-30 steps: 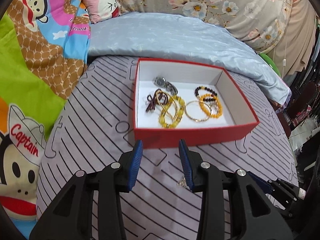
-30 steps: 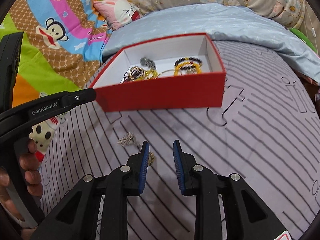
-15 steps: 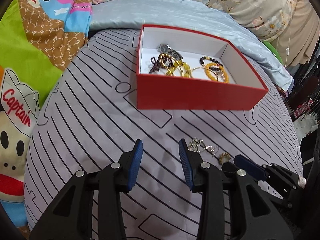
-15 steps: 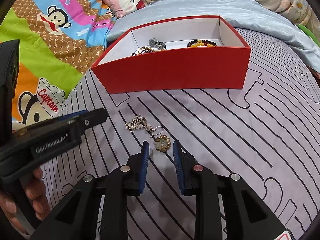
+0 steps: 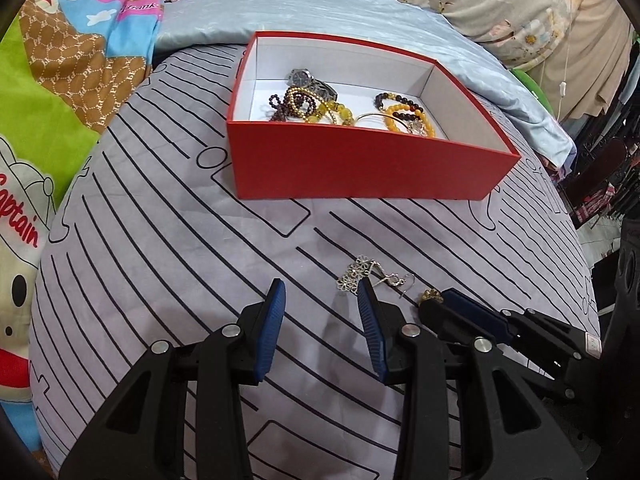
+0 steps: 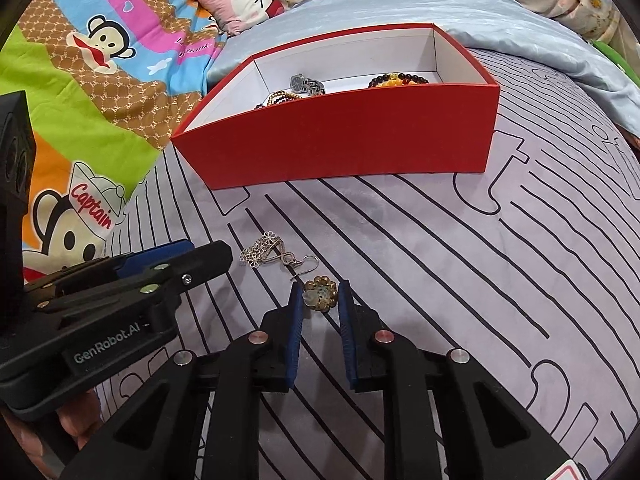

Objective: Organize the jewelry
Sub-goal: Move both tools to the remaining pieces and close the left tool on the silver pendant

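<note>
Jewelry loose on the striped cloth by the red box (image 6: 344, 136)
Right gripper (image 6: 319, 300) jaws closing around the flower earring (image 6: 320, 294); left gripper (image 5: 320, 292) spread, empty, beside the silver earring (image 5: 356, 274)

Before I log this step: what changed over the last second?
Both grippers came down toward the earrings. The right gripper now straddles the bronze flower earring, jaws closing. The left gripper stays open beside the silver earring. The red box stayed put.

left wrist: low, close over bedspread (image 5: 160, 264), faces red box (image 5: 360, 168) | right wrist: same, from right | shared: box, earrings (image 6: 280, 256)
</note>
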